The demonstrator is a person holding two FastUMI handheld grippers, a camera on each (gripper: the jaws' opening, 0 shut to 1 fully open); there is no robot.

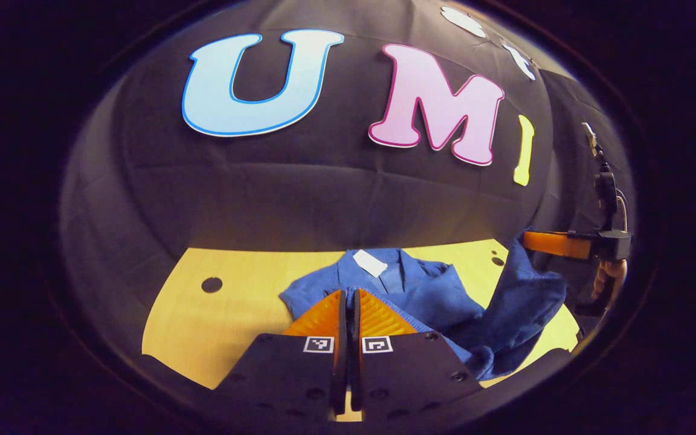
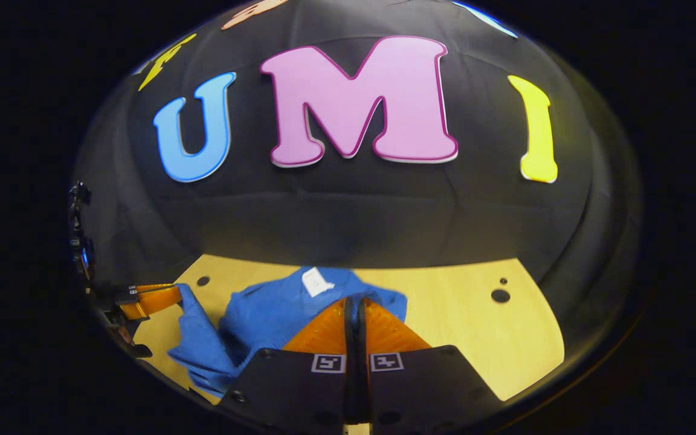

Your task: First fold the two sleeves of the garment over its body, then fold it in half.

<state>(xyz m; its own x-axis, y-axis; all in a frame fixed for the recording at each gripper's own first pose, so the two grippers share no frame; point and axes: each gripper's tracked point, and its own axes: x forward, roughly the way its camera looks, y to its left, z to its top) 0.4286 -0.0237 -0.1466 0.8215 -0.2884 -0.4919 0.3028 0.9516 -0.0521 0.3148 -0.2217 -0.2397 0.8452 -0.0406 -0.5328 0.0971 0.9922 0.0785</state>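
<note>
Blue garment (image 1: 420, 296): one, on wooden table (image 1: 227, 308) | left gripper (image 1: 348, 294), right gripper (image 2: 355, 301): two, each clamped on its cloth

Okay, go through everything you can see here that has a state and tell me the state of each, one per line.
Blue garment: rumpled on the table, both sides lifted, not folded flat.
Left tongs: shut on the garment, holding one side up.
Right tongs: shut on the garment, holding the other side up.
White tag: exposed at the collar, facing up.
</note>
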